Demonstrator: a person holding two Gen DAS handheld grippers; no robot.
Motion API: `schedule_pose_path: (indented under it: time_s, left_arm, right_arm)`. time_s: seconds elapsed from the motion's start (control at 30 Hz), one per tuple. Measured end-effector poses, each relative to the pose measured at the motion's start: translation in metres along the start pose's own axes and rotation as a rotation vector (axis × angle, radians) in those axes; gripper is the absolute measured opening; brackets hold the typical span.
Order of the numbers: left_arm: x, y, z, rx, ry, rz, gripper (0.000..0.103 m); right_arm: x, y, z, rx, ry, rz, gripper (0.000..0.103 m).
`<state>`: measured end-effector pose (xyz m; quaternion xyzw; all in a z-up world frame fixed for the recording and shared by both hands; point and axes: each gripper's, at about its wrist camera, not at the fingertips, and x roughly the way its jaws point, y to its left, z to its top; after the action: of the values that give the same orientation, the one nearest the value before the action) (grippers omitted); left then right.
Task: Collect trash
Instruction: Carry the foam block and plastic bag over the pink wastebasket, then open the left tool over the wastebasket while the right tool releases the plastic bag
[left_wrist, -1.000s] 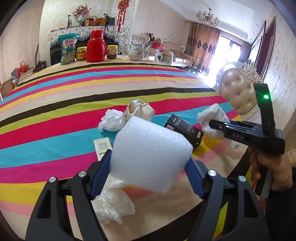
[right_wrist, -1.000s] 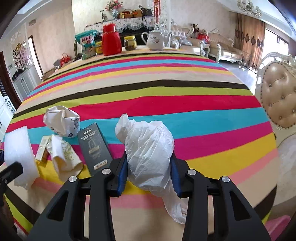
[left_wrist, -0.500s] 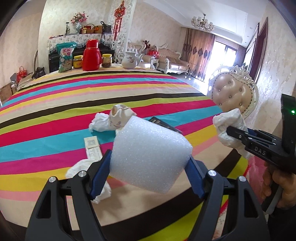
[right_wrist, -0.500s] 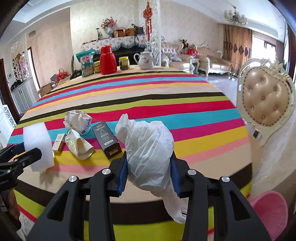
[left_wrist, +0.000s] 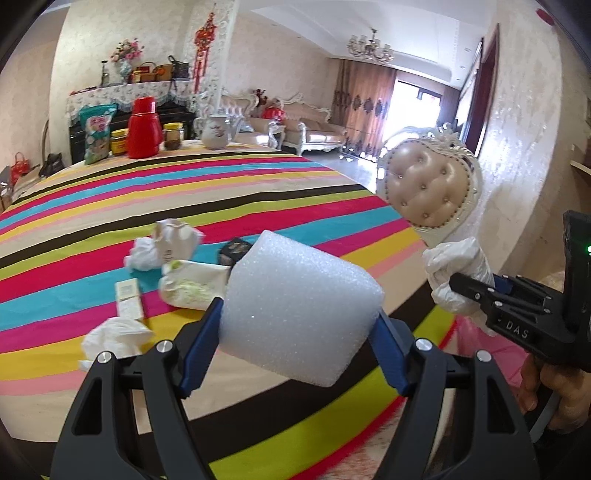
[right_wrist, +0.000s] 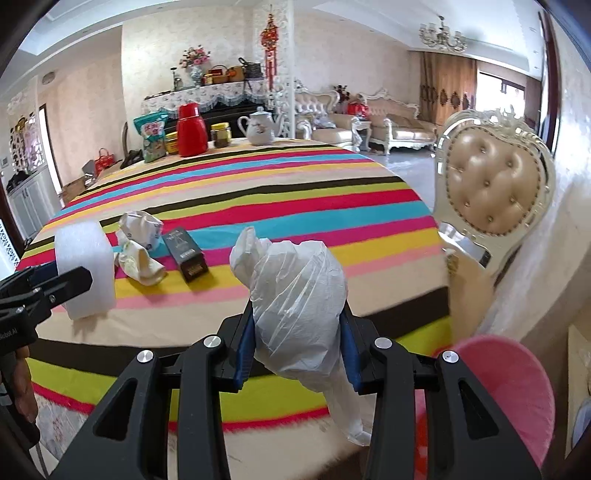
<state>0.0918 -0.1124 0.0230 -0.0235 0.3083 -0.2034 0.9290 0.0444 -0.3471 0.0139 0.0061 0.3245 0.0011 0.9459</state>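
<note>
Two hand-held grippers at the near edge of a round table (right_wrist: 258, 177) covered with a striped, many-coloured cloth. The left gripper (left_wrist: 295, 325) is clamped on a white block of foam packing (left_wrist: 299, 310), its blue pads pressed against the block's two sides; the block is lifted clear of the cloth. The right gripper (right_wrist: 297, 343) is clenched on a crumpled white plastic bag (right_wrist: 295, 306), whose loose tail hangs below the jaws; it is also held off the table, just beyond the near right rim. A pink plastic bin (right_wrist: 509, 387) stands on the floor at the near right, below and to the right of the bag; its inside is not visible.

Progress, as judged: two pieces are picked up and neither is yet in the bin. Left on the cloth, grouped at the near left:
- a dark rectangular carton (right_wrist: 184, 254);
- a crushed white paper cup (right_wrist: 142, 227);
- a flattened pale printed wrapper (right_wrist: 142, 264);
- a small flat beige box (left_wrist: 127, 302);
- two wads of white tissue (left_wrist: 114, 338).

The red flask (right_wrist: 191, 129) and other goods at the far edge look like stores, not trash.
</note>
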Motion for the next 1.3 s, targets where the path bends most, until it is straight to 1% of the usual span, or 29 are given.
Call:
schedule_pose_path:
  time_s: [0.3,0.63,0.93,1.13,1.3]
  left_arm:
    - [0.010,-0.062,-0.003,0.072,0.012,-0.113,0.072]
    - [0.029,-0.136,-0.007,0.143,0.052,-0.260,0.073]
    - [0.048,-0.196,-0.011,0.192,0.089,-0.368,0.073]
    - [0.062,-0.230,-0.013,0.222,0.112,-0.434,0.073]
    - [0.072,-0.249,-0.013,0.234,0.131,-0.486,0.073]
  right_arm:
    - [-0.026,-0.049,-0.031,0.058,0.007,-0.071,0.039]
    - [-0.045,-0.105,-0.055,0.129,0.011,-0.148,0.039]
    - [-0.057,-0.157,-0.064,0.205,0.001,-0.219,0.039]
    - [-0.066,-0.183,-0.068,0.240,-0.004,-0.272,0.040]
    - [-0.072,-0.197,-0.071,0.261,-0.006,-0.301,0.041]
